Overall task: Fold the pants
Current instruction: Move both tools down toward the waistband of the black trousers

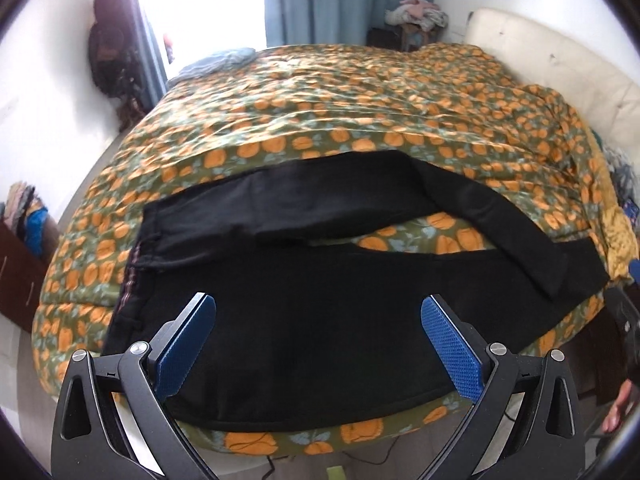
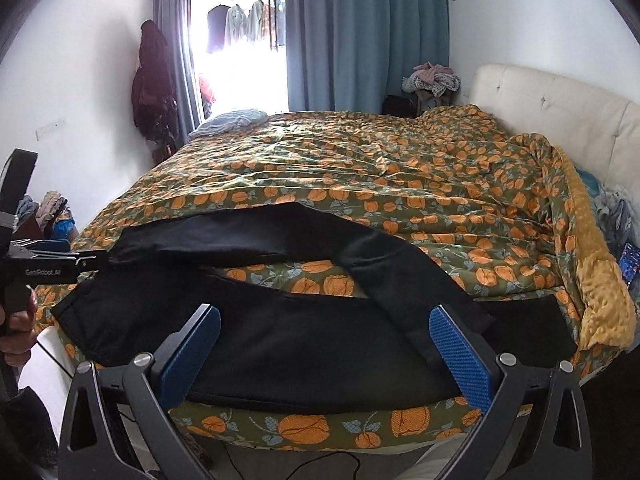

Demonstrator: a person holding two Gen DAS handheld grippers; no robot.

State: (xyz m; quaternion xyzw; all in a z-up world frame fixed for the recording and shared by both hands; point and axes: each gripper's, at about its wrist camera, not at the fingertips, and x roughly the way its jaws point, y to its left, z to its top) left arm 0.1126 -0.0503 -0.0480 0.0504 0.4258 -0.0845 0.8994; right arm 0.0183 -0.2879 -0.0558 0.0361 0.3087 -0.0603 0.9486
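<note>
Light source: daylight through window [image 2: 240, 60], far side of room
Glare: window blown out to white in both views, more so in left wrist view [image 1: 200, 4]
Room: bright overall, white walls evenly lit
Pants [image 1: 320, 280]: near-black, folds and seams mostly lost in shadow
Quilt [image 2: 400, 176]: soft sheen on far creases
Distortion: strong fisheye bending, dark vignette at corners
Sharpness: centre fairly crisp, edges soft

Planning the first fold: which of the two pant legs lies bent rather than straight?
The far leg: it bends midway and its cuff crosses over the near leg, which runs straight along the bed edge. Both grippers, left and right, are open.
</note>
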